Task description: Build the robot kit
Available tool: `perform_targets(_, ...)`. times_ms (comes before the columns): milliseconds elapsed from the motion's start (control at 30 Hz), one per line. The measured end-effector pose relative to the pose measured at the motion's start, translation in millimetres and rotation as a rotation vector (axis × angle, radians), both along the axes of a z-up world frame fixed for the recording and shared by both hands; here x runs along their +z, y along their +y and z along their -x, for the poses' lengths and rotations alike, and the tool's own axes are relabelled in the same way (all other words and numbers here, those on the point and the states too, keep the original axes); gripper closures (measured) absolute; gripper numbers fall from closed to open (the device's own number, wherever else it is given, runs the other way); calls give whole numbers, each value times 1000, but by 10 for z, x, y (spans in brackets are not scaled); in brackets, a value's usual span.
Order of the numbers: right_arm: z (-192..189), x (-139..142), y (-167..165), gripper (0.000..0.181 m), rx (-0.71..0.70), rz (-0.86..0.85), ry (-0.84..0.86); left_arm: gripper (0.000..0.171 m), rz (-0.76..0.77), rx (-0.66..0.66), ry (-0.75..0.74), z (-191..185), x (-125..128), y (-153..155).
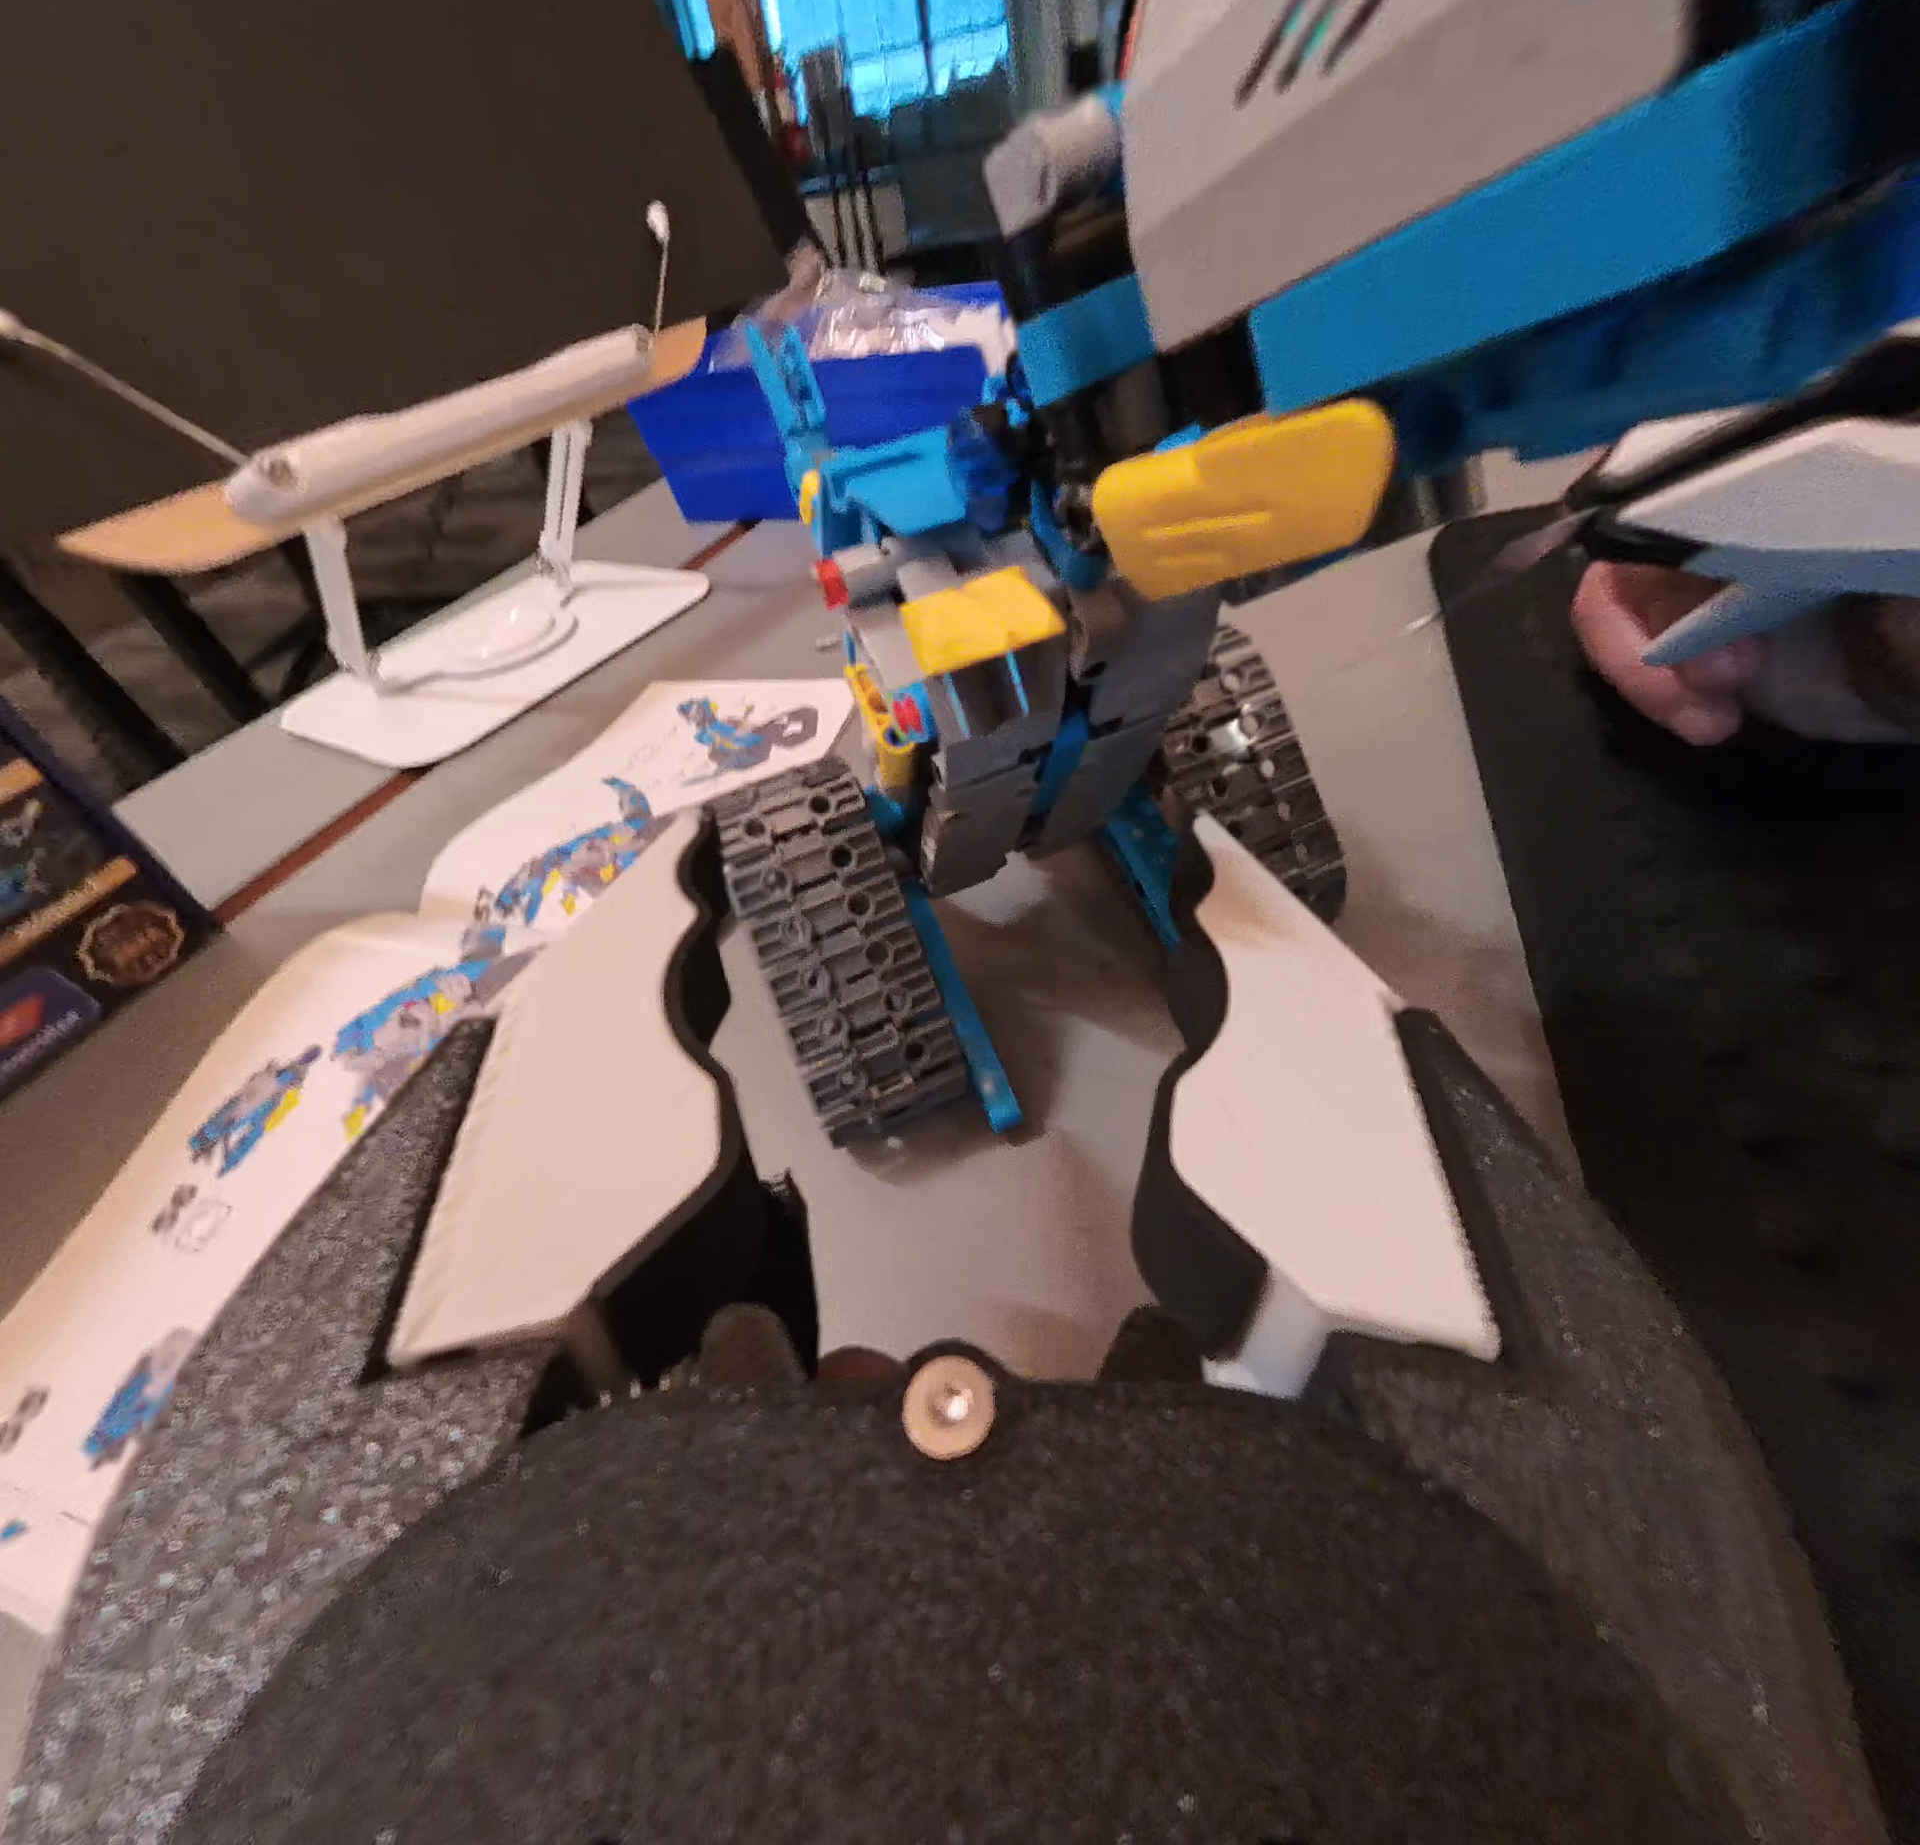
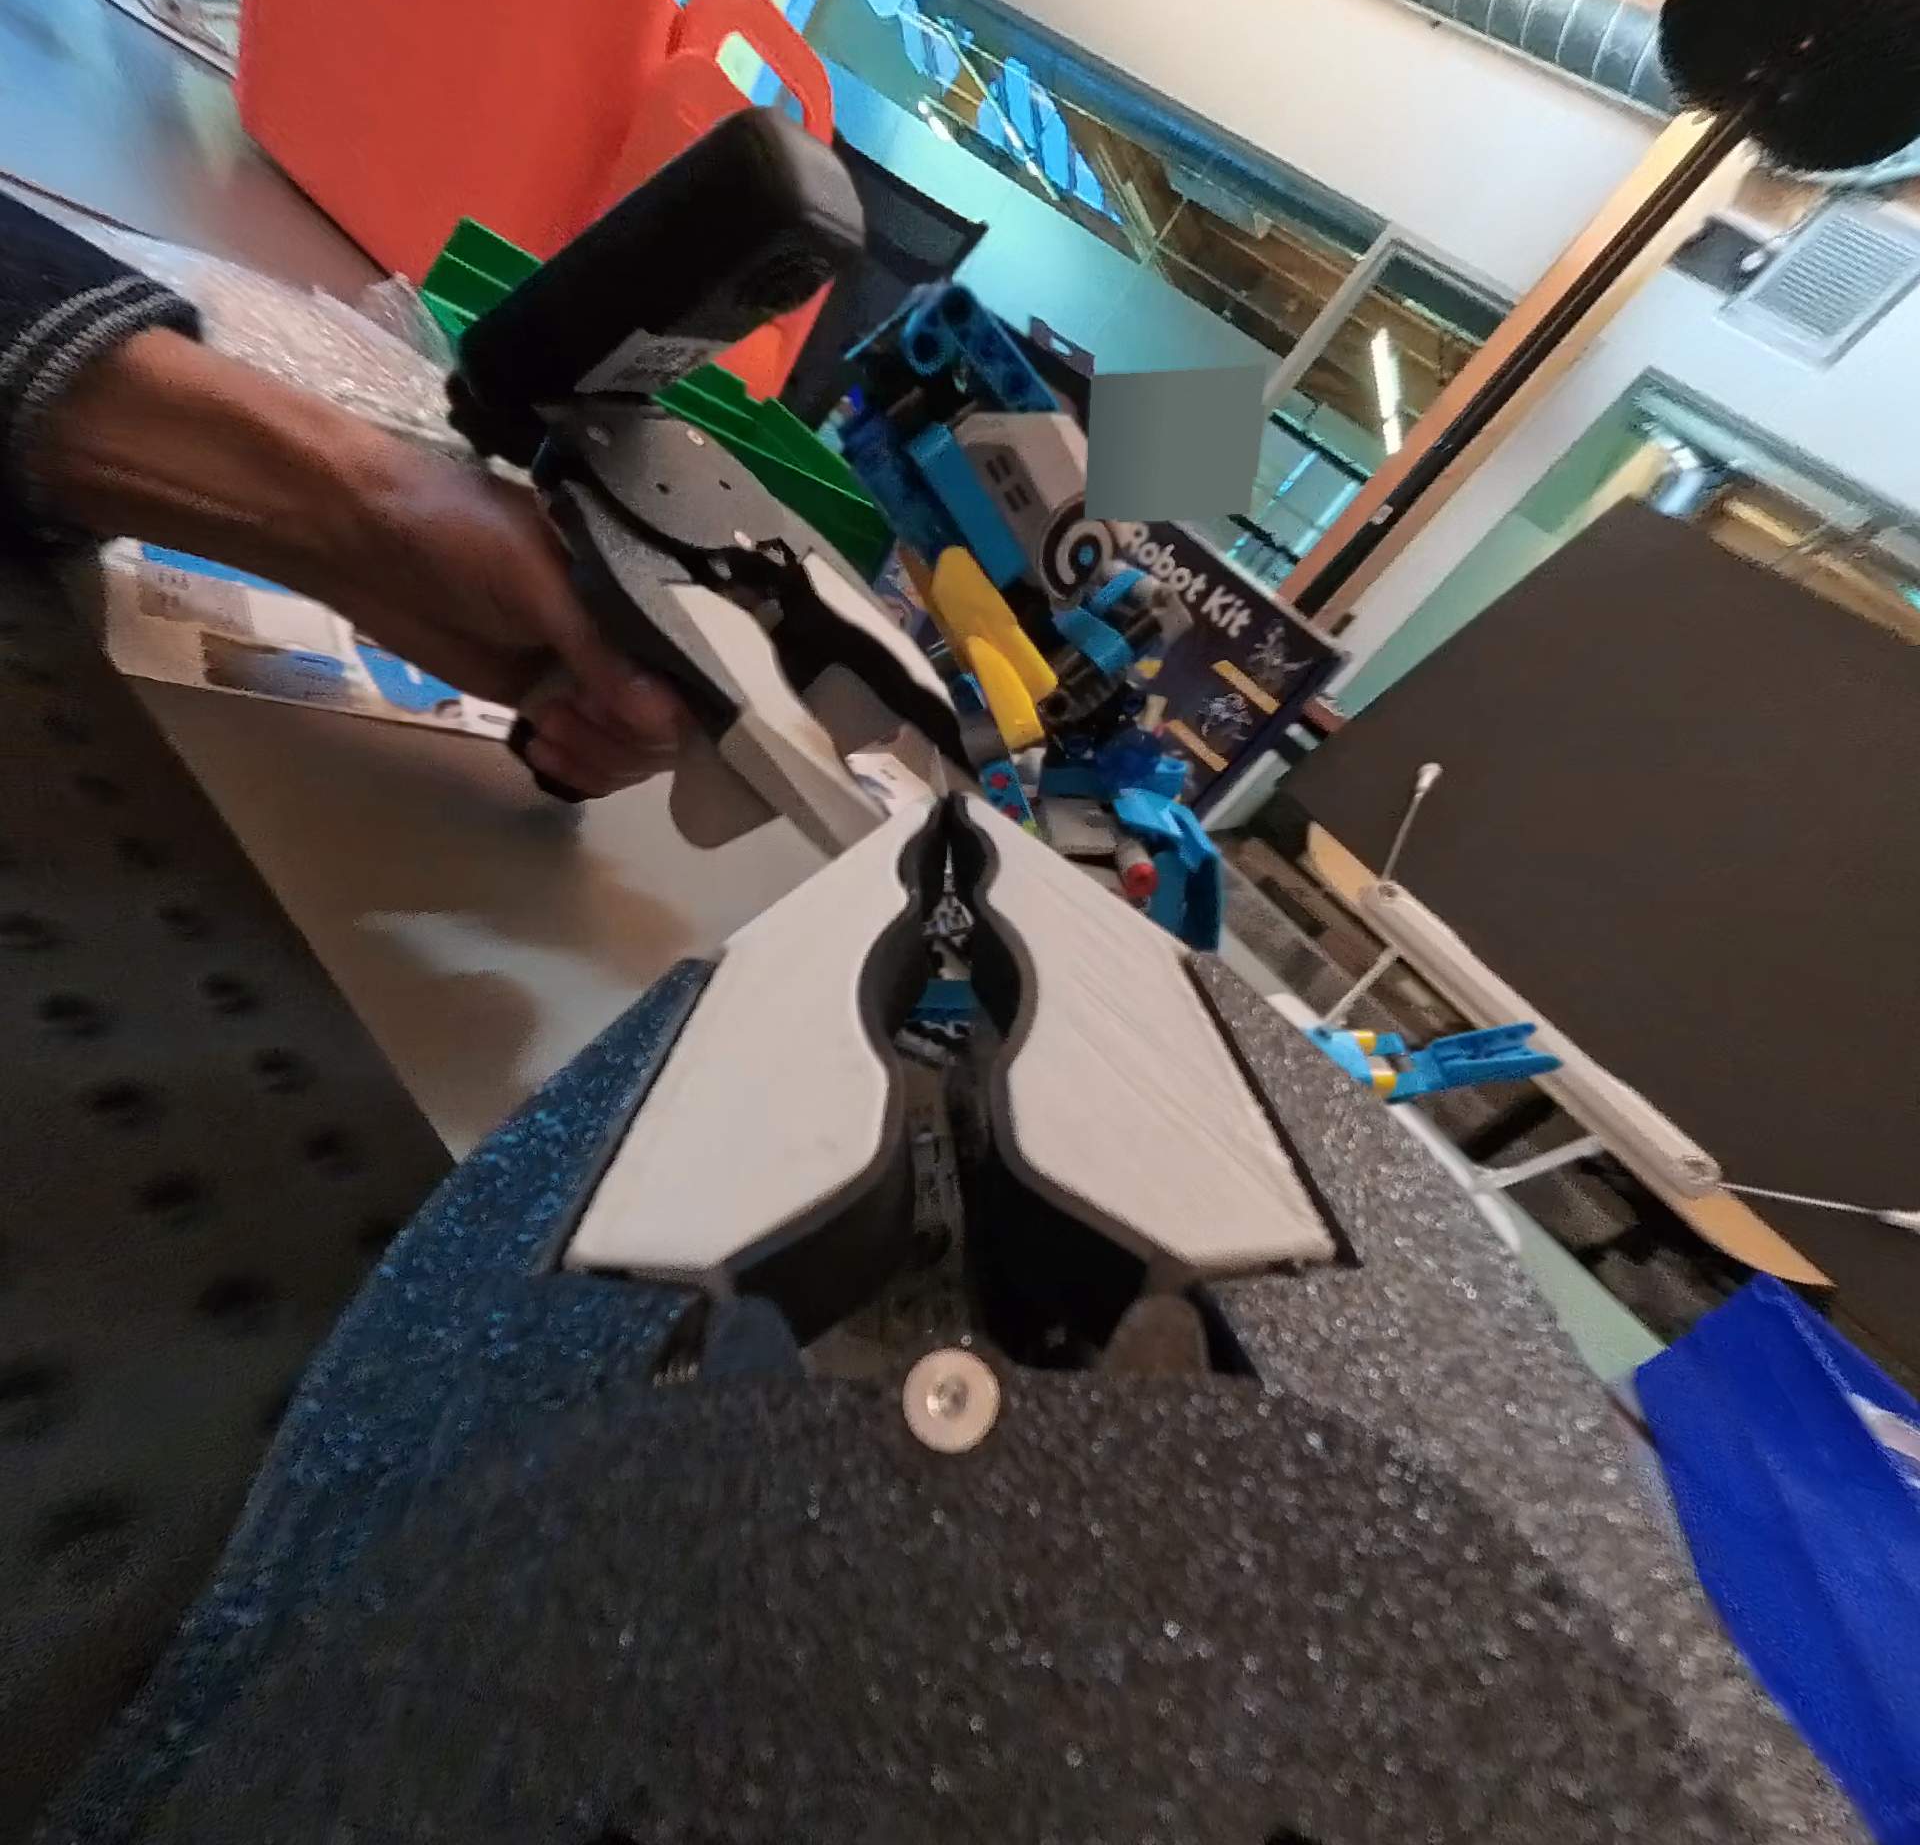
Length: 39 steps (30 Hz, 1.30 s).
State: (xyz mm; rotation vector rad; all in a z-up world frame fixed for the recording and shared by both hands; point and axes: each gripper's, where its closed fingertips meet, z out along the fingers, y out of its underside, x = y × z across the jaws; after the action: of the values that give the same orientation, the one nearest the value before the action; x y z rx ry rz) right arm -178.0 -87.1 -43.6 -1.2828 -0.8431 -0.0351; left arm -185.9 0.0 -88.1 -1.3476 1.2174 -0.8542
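Observation:
A toy robot [image 1: 987,756] of blue, grey and yellow bricks stands on two black tracks on the grey table [image 1: 1371,715]. My left gripper [image 1: 945,860] is open and empty, and its jaws straddle the robot's near track [image 1: 842,954] without touching it. My right gripper [image 2: 951,813] is shut, and a thin blue and black toy part [image 2: 940,995] shows between its pads. It is close to the robot [image 2: 997,590]. It also shows in the left wrist view [image 1: 1756,496], held in a hand beside the robot's upper body. The left gripper [image 2: 790,673] shows in the right wrist view.
An open instruction booklet [image 1: 582,860] lies left of the robot. A white desk lamp [image 1: 436,445], a blue bin [image 1: 810,424] and the kit box [image 2: 1226,652] stand behind. An orange bin [image 2: 447,81] and green tray [image 2: 769,445] stand farther off. A black mat [image 1: 1714,964] borders the table.

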Motion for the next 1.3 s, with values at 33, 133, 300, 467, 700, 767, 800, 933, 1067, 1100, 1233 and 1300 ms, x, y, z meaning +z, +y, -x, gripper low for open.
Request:
perform_targets(33,-33,-4,0,181,18,23,20,84,-9,-35,-25,12,57,-19)
perform_targets(133,-153,72,-34,181,47,23,83,91,-19,-145,-44,42,201,-49)
perform_targets(300,-261,65,-90,181,133,76,143,82,-27,-313,102,-92,157,-26)
perform_targets(467,-353,104,-122,181,199,110,208,63,-107,-434,256,-289,-3,-75)
perform_targets(700,-344,46,-113,181,214,131,182,92,-290,-456,251,-596,-123,43)
perform_targets(767,-347,42,-100,181,217,143,191,93,-281,-463,245,-652,-117,50)
perform_targets(800,-372,51,-81,181,206,144,201,93,-274,-454,248,-674,-115,48)
perform_targets(933,-507,112,-34,181,179,145,257,95,-245,-395,298,-711,-120,-11)
perform_targets(1067,-868,113,61,181,82,133,239,95,-189,-229,358,-699,-125,-105)
perform_targets(1100,-990,128,83,181,61,137,261,95,-174,-172,370,-689,-121,-127)
perform_targets(1233,-1294,177,109,181,84,181,374,95,-95,111,416,-612,-111,-114)
perform_targets(1300,-1350,148,143,181,92,216,396,95,-42,273,420,-564,-118,-76)
